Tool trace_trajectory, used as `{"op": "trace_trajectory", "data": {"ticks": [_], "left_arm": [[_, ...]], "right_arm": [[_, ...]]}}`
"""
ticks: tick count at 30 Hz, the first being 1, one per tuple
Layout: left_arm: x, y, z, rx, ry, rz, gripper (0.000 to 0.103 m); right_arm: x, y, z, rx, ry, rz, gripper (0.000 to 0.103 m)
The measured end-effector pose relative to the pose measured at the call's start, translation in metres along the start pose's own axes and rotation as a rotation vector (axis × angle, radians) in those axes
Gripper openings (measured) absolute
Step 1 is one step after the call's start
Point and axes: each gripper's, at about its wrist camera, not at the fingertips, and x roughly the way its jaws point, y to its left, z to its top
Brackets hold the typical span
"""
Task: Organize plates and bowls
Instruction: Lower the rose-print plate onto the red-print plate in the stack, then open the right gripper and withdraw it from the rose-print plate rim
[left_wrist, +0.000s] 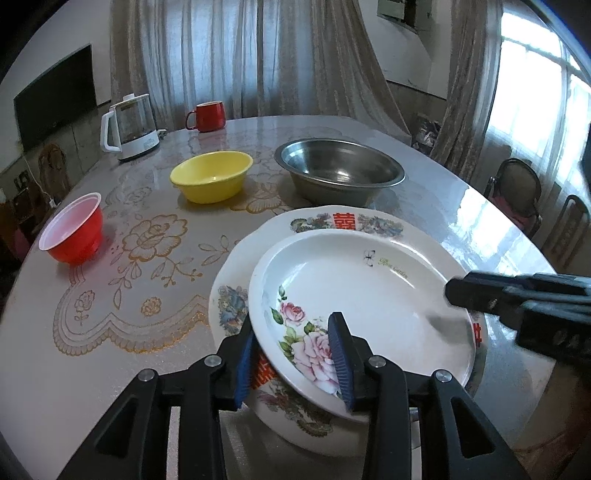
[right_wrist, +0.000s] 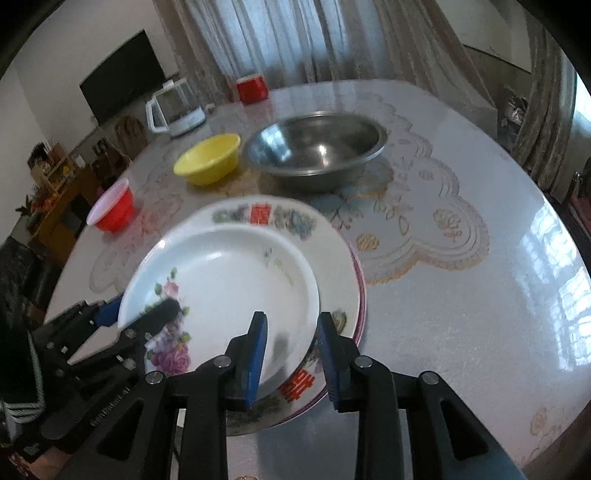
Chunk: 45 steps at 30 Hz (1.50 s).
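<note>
- On my left gripper (left_wrist: 293, 354) the jaws stand apart, one on each side of the near rim of the rose-printed plate (left_wrist: 369, 295) — the left pad sits outside and under the rim, the right pad over the painted roses inside. I see a gap at the left pad, so I cannot call it a clamp.
- My right gripper (right_wrist: 291, 354) straddles the opposite rim of the same plate (right_wrist: 229, 280): one jaw over the white well, the other outside the rim, above the plate beneath. Its jaws are apart too, and the picture is too blurred for me to tell whether either pad touches.
- The rose plate lies tilted on the larger plate with red characters (left_wrist: 343, 219), which rests flat on the counter (left_wrist: 147, 369).
- Beyond the stack, well apart from both grippers, stand a steel basin (left_wrist: 340, 170), a yellow bowl (left_wrist: 210, 177) and a red bowl with a white inside (left_wrist: 72, 234).
- At the far edge of the counter — a white-and-glass kettle (left_wrist: 129, 127) and a red mug (left_wrist: 208, 116).
</note>
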Motion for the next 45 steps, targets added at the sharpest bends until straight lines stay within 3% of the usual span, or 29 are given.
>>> {"op": "trace_trajectory", "data": {"ticks": [14,19,22,27,36,45], "left_arm": [[-0.004,0.003,0.000,-0.004,0.003,-0.001,0.034],[-0.004,-0.005,-0.002,0.059,-0.001,0.065,0.034],[0.001,-0.006,0.002,0.051,0.004,0.063,0.034],[0.010,-0.013,0.006,0.094,-0.010,0.084,0.033],[0.000,-0.005,0.007,0.041,0.017,0.012,0.040],[-0.011,0.000,0.004,0.056,-0.012,0.036,0.041]], "right_arm": [[0.006,0.006,-0.005,-0.023,0.020,-0.013,0.029],[0.011,0.014,-0.007,-0.105,-0.008,-0.070,0.020],[0.012,0.011,-0.004,-0.103,-0.022,-0.087,0.016],[0.010,0.009,-0.001,-0.082,-0.028,-0.075,0.016],[0.004,0.014,-0.008,-0.067,-0.021,-0.046,0.018],[0.007,0.015,-0.011,-0.041,-0.011,-0.015,0.019]]}}
